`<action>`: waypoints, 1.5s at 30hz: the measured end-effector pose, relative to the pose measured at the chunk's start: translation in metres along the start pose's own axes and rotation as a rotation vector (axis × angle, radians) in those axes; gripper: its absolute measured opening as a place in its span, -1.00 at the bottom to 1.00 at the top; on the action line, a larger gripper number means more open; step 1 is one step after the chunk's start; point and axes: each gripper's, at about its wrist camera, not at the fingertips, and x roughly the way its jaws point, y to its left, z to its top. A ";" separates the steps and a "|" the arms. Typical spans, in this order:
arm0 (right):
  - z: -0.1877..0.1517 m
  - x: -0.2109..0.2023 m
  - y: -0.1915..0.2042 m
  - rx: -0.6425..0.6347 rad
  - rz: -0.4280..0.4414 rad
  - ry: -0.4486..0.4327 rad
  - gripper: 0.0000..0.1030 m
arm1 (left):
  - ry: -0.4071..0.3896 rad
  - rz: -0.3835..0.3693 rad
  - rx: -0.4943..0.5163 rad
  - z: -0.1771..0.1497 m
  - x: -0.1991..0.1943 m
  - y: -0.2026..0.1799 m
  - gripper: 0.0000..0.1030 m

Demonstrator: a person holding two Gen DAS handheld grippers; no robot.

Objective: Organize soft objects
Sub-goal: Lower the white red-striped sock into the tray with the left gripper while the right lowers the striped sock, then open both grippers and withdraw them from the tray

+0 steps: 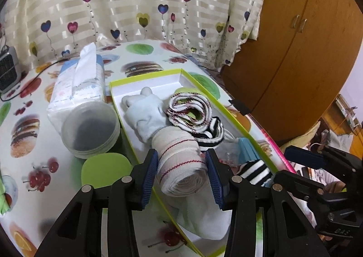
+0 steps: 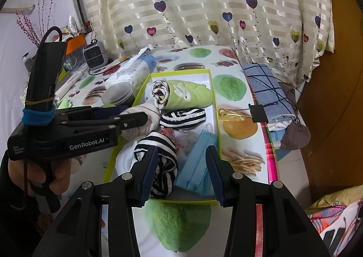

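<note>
The fingers (image 1: pixel 150 173) of the left gripper (image 1: pixel 183 175) are closed on a beige rolled sock (image 1: pixel 181 161) with thin red lines, one blue pad on each side of the roll, and the roll is over the near left part of the green-edged box (image 1: pixel 127 82). The right gripper (image 2: pixel 181 173) is open over the near end of the same box; its left finger (image 2: pixel 147 173) touches a black and white striped roll (image 2: pixel 158 157), and a blue face mask (image 2: pixel 197 166) lies between the fingers. In the box there are also a pale blue sock (image 1: pixel 145 116), a white roll with dark red stitching (image 1: pixel 190 109) and another striped roll (image 2: pixel 182 117). The box stands on the table (image 2: pixel 238 150) near its right edge. Just beside the left wall of the box stand a round plastic container (image 1: pixel 90 130) and a tissue pack (image 1: pixel 79 84). A folded blue checked cloth (image 2: pixel 265 89) and a black binder clip (image 2: pixel 258 113) are at the right edge of the table.
</note>
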 end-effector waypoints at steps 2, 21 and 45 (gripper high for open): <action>0.000 0.000 0.000 0.000 0.000 0.001 -0.13 | -0.008 -0.006 0.003 0.000 -0.005 -0.001 -0.20; 0.009 -0.020 0.018 0.013 0.005 -0.066 -0.13 | -0.094 -0.035 -0.006 -0.012 -0.061 0.001 -0.19; 0.017 -0.020 0.072 -0.087 0.077 -0.077 -0.12 | -0.152 0.071 -0.107 -0.035 -0.105 0.052 -0.19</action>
